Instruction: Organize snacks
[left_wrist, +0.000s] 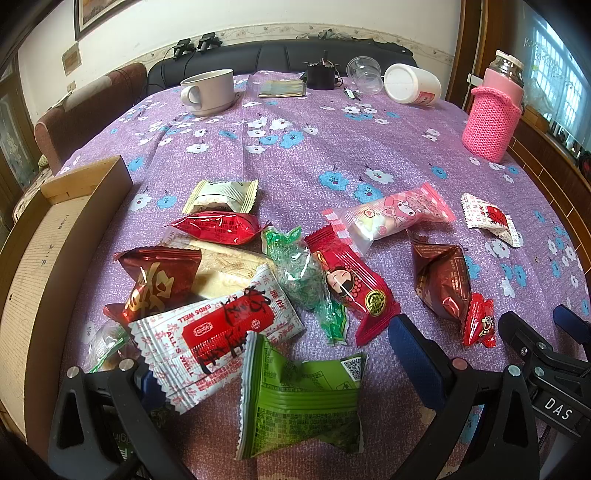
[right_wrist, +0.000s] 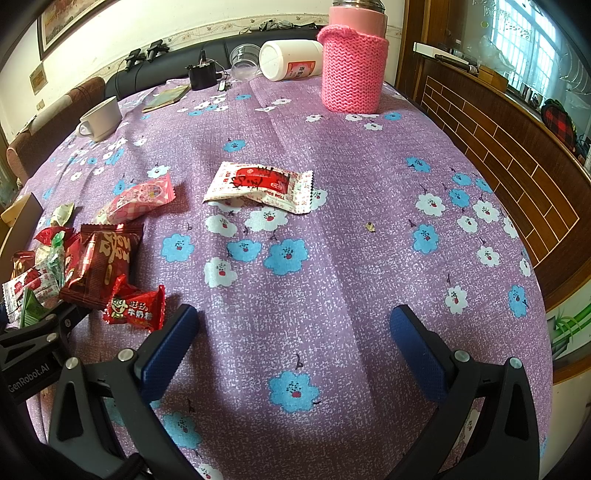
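A heap of snack packets lies on the purple flowered tablecloth (left_wrist: 332, 147). My left gripper (left_wrist: 273, 350) is open and low over the near end of the heap. A green packet (left_wrist: 299, 398) and a white-and-red packet (left_wrist: 218, 339) lie between its fingers; the white-and-red one hides part of the left finger. Farther off lie a pink cartoon packet (left_wrist: 391, 214), a dark red packet (left_wrist: 439, 280) and a lone white-and-red packet (right_wrist: 258, 186). My right gripper (right_wrist: 295, 314) is open over bare cloth, right of a small red candy (right_wrist: 135, 308).
An open cardboard box (left_wrist: 55, 240) sits at the table's left edge. At the back stand a white mug (left_wrist: 208, 92), a tipped white jar (left_wrist: 412, 88), a clear plastic cup (left_wrist: 365, 75) and a pink knit-covered bottle (left_wrist: 493, 114). A wood-panelled wall runs along the right.
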